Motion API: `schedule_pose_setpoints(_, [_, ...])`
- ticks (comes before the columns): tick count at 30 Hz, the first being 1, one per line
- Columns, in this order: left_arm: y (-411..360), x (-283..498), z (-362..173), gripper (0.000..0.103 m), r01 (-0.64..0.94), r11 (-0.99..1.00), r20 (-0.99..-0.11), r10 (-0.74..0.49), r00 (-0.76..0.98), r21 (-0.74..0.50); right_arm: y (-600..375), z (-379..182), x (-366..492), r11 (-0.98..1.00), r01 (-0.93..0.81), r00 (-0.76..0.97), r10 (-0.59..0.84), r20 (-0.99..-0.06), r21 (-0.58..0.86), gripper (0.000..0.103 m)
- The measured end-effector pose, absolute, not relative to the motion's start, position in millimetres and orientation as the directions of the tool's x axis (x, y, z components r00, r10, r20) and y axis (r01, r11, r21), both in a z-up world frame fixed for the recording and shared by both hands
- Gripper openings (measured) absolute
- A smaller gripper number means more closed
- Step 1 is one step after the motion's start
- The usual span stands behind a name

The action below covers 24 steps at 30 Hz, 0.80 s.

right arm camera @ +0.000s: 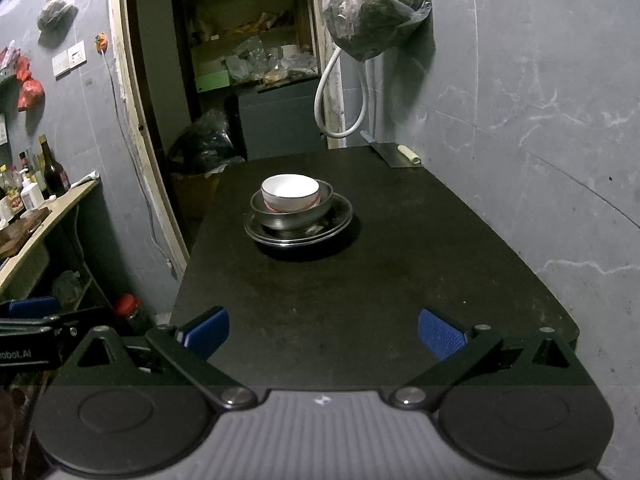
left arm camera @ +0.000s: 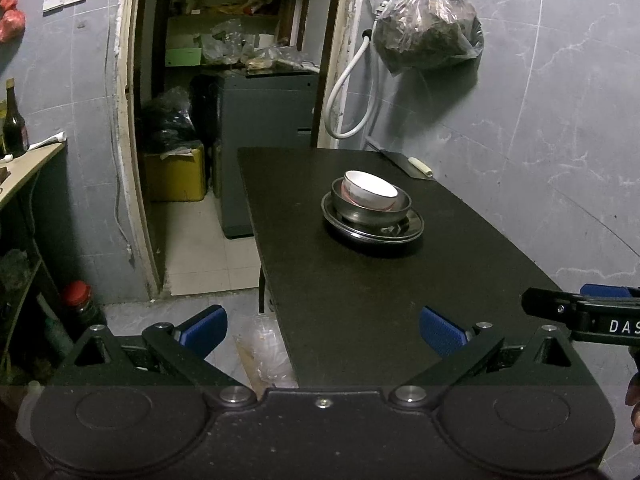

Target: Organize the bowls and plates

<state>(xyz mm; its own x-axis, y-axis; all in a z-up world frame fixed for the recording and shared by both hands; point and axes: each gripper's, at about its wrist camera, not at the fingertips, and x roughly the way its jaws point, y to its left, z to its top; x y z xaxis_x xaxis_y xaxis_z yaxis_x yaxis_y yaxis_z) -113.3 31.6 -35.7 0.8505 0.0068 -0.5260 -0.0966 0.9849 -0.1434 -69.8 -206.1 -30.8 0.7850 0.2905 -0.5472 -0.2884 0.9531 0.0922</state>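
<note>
- Left wrist view: left tool [left arm camera: 323,330] hangs over the near left edge of the dark surface [left arm camera: 360,300], jaws spread wide, nothing between the blue pads [left arm camera: 204,326].
- The stack sits well ahead and slightly right of the tool's centreline: white bowl [left arm camera: 370,192] tilted inside a metal bowl [left arm camera: 372,208], which rests on a metal plate [left arm camera: 374,228].
- Right tool shows at the right edge [left arm camera: 580,312], side-on; its opening cannot be read here.
- A cleaver [left arm camera: 404,162] lies at the far right corner, apart from the stack.
- Right wrist view: right tool [right arm camera: 323,332] above the near end of the surface, jaws wide, empty.
- Stack lies well ahead, slightly left of centre; white bowl [right arm camera: 291,194] in metal bowl [right arm camera: 292,212] on plate [right arm camera: 298,228].
- Judgement: stacking looks mostly done; the white bowl sits crooked. If it needs seating, approach level, pinch one rim wall, and steady the metal bowl with the other tool.
- Risk: thin metal plate may slide on the smooth surface.
</note>
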Motion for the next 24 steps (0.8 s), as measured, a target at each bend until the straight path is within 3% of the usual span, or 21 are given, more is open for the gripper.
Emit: schedule_pose_setpoints(24, [29.9,-113.7,-38.7,0.102,-0.107,0.983,-0.526,0.014,0.85,-0.146,-207.3,-31.2,-68.9,0.948,-0.304,0.782,0.303,-0.544,0.092,0.103])
